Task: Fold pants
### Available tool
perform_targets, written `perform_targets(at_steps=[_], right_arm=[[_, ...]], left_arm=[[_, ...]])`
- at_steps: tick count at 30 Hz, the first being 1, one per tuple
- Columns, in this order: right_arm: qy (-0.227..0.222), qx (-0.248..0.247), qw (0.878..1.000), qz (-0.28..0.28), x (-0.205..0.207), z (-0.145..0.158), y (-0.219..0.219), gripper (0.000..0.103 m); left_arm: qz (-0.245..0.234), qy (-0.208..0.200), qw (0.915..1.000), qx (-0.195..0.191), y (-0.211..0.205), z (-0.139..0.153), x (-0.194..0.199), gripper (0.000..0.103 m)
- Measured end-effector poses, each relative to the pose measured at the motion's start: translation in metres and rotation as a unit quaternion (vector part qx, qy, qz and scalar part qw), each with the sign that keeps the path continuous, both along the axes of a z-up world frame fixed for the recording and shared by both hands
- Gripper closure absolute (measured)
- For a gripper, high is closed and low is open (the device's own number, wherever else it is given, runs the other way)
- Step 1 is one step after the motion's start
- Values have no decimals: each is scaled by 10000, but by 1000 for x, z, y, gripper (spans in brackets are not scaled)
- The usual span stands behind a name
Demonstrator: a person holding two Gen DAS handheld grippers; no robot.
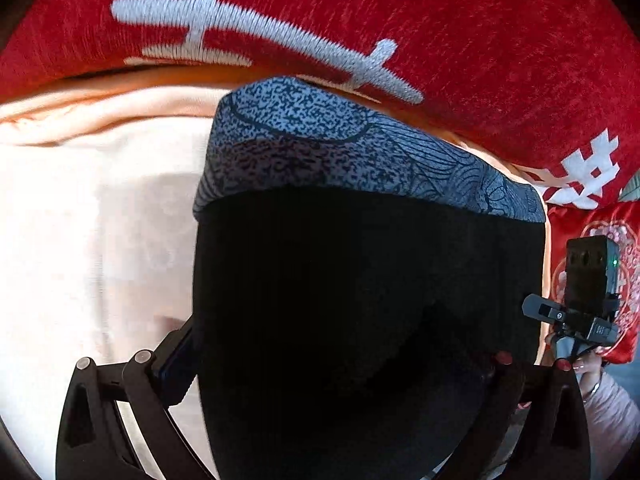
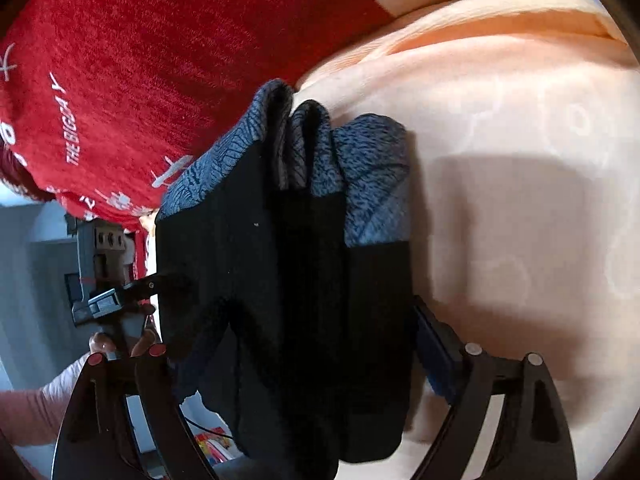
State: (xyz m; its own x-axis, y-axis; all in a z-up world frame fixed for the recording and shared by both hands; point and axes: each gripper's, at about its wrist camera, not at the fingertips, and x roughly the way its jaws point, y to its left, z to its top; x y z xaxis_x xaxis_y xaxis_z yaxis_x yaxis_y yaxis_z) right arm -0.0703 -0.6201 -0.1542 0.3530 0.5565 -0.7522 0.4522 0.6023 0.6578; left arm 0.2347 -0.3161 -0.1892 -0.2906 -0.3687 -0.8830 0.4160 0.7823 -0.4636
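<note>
The folded pants (image 1: 360,280), black with a blue-grey patterned band (image 1: 320,140) at the far end, fill the space between my left gripper's (image 1: 340,360) wide jaws. Its left pad (image 1: 180,360) lies against the cloth, and the other finger is hidden behind it. In the right wrist view the same pants (image 2: 288,280) sit between my right gripper's (image 2: 300,352) jaws. The right pad (image 2: 436,352) touches their edge and the left finger is covered. Each gripper shows in the other's view: the right gripper's body (image 1: 580,300) and the left gripper's body (image 2: 104,280).
The pants lie over a peach bedsheet (image 2: 520,200). A red cover with white embroidery (image 1: 440,20) rises just beyond the band. A hand with red nails (image 2: 120,344) holds the left gripper. The bed edge and the floor (image 2: 212,444) show at lower left.
</note>
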Motion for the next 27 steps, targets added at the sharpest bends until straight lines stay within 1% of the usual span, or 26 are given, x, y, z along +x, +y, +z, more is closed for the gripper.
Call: perform_targets(at_steps=[4, 6, 7, 8, 9, 11, 14, 17, 19, 22, 24, 27], right_arm=[[-45, 90, 9999, 71, 2, -1, -1, 13], [3, 115, 9999, 33, 5, -3, 0, 13], [41, 113, 9999, 6, 2, -3, -3, 15], [95, 64, 9999, 6, 2, -2, -5, 20], [142, -2, 9999, 52, 4, -1, -4, 24], [140, 46, 9999, 58, 1, 2, -7, 39], [86, 125, 9999, -34, 0, 8, -5, 50], [9, 137, 9998, -124, -2, 19, -1, 55], [-63, 243, 9995, -210, -6, 27, -2, 57], [-141, 373, 9989, -241, -11, 38, 1, 57], [-201, 419, 9986, -238, -16, 45, 7, 57], [-261, 489, 9981, -281, -22, 51, 17, 57]], left_arm=[[44, 120, 9999, -111, 3, -4, 1, 0], [115, 199, 9996, -144, 4, -6, 1, 0], [145, 177, 9996, -163, 4, -4, 0, 3], [142, 129, 9995, -235, 5, 0, -2, 13], [117, 31, 9995, -280, 5, 5, -4, 15], [84, -155, 9994, -308, 3, 13, -11, 26], [119, -266, 9990, -330, -1, 25, -16, 33], [122, -280, 9986, -424, 3, 39, -18, 35], [117, -268, 9985, -467, 10, 47, -19, 35], [-48, -448, 9982, -385, 15, 61, -27, 35], [-125, -543, 9978, -348, 12, 70, -38, 35], [-128, -526, 9980, -340, 25, 78, -41, 35]])
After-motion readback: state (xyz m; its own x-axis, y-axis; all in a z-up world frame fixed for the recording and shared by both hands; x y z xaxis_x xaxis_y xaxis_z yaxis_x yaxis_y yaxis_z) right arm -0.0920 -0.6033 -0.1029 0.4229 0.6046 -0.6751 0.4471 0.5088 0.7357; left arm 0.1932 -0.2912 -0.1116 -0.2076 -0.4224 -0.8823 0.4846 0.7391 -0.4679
